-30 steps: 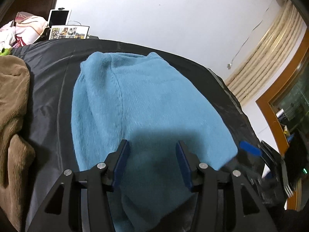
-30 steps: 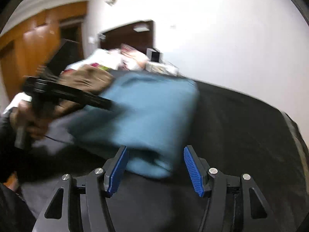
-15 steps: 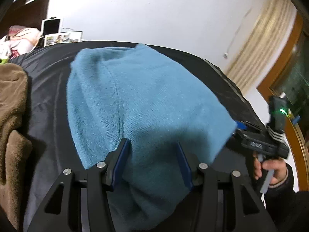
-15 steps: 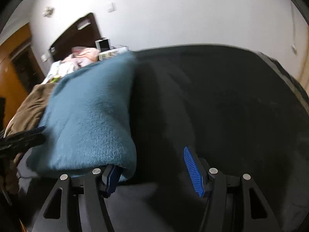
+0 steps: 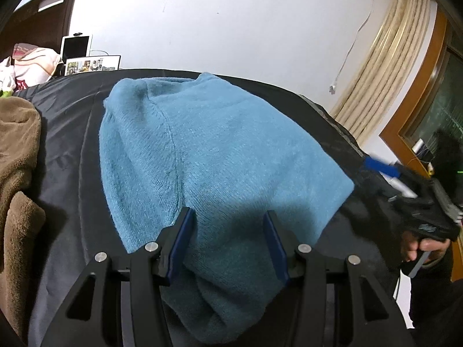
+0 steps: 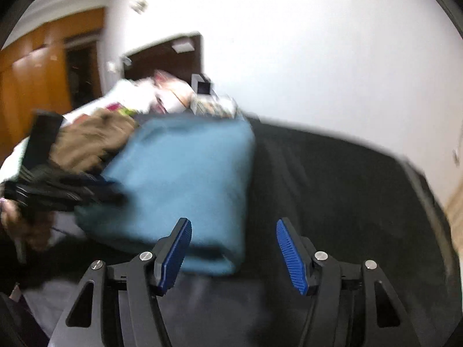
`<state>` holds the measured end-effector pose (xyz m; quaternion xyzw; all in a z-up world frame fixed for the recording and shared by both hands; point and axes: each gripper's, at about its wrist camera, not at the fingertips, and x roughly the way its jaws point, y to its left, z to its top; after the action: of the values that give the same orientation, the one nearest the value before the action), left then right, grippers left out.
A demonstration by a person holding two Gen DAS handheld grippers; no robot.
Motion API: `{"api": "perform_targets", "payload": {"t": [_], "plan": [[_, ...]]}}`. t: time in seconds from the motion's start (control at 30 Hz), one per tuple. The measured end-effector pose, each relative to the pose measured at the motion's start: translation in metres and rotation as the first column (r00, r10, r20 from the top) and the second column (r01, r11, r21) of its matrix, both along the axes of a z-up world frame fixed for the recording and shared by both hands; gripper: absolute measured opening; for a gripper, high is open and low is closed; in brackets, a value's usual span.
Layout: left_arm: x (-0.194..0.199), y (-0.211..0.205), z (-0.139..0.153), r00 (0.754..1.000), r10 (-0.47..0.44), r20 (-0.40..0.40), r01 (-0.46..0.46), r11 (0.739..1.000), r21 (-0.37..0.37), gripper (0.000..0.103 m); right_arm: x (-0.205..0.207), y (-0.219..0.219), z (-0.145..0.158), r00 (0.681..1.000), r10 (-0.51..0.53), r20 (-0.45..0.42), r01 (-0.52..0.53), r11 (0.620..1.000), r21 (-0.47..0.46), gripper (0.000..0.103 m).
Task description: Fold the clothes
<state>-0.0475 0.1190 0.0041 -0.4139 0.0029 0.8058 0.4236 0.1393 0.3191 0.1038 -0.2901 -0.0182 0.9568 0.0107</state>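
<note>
A folded blue knit sweater [image 5: 208, 156] lies on the black sheet [image 5: 66, 133] of a bed. My left gripper [image 5: 228, 228] is open, its blue-padded fingers spread over the sweater's near end, nothing pinched. My right gripper [image 6: 233, 237] is open and empty, just off the sweater's near right corner [image 6: 185, 179]; this view is motion-blurred. The right gripper also shows in the left wrist view [image 5: 416, 199], held in a hand beside the sweater's right corner. The left gripper shows blurred in the right wrist view [image 6: 58, 190] at the sweater's left side.
A brown fleece garment [image 5: 17, 173] is heaped at the left of the bed. More clothes [image 5: 29, 63], a tablet [image 5: 75, 46] and a photo frame [image 5: 92, 65] are at the far end by the headboard. Curtains [image 5: 382, 69] and a wooden window frame [image 5: 425, 92] are to the right.
My right gripper has pulled away from the sweater's right edge and swung to face left. My left gripper has lifted back slightly and stays open over the sweater.
</note>
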Motion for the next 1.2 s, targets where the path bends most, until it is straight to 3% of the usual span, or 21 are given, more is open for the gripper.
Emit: {"api": "perform_targets", "payload": {"t": [0.13, 0.23, 0.3, 0.43, 0.5, 0.63, 0.73, 0.8, 1.0, 1.2], "plan": [[0.0, -0.004, 0.0, 1.0, 0.003, 0.02, -0.003, 1.0, 0.026, 0.054, -0.039, -0.023, 0.006, 0.995, 0.101, -0.013, -0.101, 0.995, 0.011, 0.063], [-0.002, -0.01, 0.0, 0.999, 0.003, 0.04, -0.005, 0.998, 0.055, 0.054, -0.085, -0.034, -0.02, 0.988, 0.137, 0.072, -0.138, 0.99, 0.009, 0.063], [-0.004, -0.015, -0.001, 0.999, 0.001, 0.053, -0.005, 0.997, 0.077, 0.054, -0.092, -0.037, -0.045, 0.981, 0.123, 0.15, -0.127, 0.992, 0.016, 0.064], [-0.014, -0.026, 0.001, 0.992, 0.009, 0.124, -0.025, 0.991, 0.128, 0.054, -0.082, -0.059, -0.068, 0.984, 0.067, 0.162, -0.087, 0.989, 0.116, 0.067], [-0.022, -0.029, 0.009, 0.99, 0.025, 0.14, -0.044, 0.989, 0.138, 0.054, -0.08, -0.058, -0.072, 0.982, 0.065, 0.178, -0.084, 0.992, 0.096, 0.067], [-0.036, -0.024, 0.038, 0.995, 0.058, 0.078, -0.067, 0.991, 0.115, 0.055, -0.08, -0.052, -0.071, 0.979, 0.075, 0.191, -0.085, 0.995, 0.044, 0.067], [-0.049, -0.007, 0.056, 0.997, 0.058, 0.052, -0.063, 0.991, 0.115, 0.065, -0.079, -0.053, -0.072, 0.979, 0.076, 0.187, -0.085, 0.996, 0.039, 0.067], [-0.062, 0.009, 0.059, 0.996, 0.07, 0.051, -0.075, 0.993, 0.091, 0.066, -0.085, -0.055, -0.074, 0.98, 0.081, 0.184, -0.086, 0.996, 0.02, 0.067], [-0.106, 0.038, 0.024, 0.967, 0.164, 0.194, -0.168, 0.986, 0.003, 0.066, -0.089, -0.054, -0.073, 0.98, 0.098, 0.173, -0.094, 0.995, -0.031, 0.067], [-0.115, 0.031, 0.007, 0.96, 0.209, 0.186, -0.21, 0.978, -0.016, 0.06, -0.09, -0.05, -0.073, 0.979, 0.12, 0.166, -0.108, 0.991, -0.075, 0.068]]}}
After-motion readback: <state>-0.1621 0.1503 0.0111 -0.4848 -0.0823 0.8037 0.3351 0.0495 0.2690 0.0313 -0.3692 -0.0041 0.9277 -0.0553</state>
